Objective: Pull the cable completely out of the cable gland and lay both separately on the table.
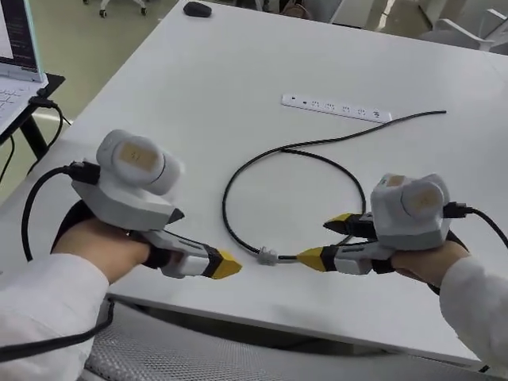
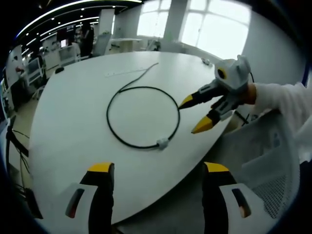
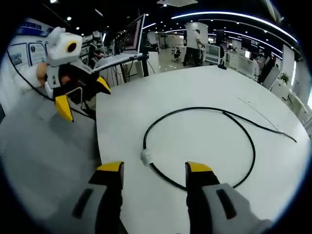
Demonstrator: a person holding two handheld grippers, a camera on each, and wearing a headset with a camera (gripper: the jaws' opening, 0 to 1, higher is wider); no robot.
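Left gripper (image 2: 158,168) jaws spread, empty | right gripper (image 3: 153,168) same | cable gland (image 1: 267,255) on cable (image 1: 225,198), table (image 1: 238,79) | laptop (image 1: 16,48) text unreadable

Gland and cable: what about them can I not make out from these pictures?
- Gland: too small in every view to tell how deep the cable sits in it.
- Cable's short end, head view: touching the right gripper or not, unclear.
- Cable's far end, head view: too small to show any plug.
- Right gripper view: its own jaw covers part of the loop.
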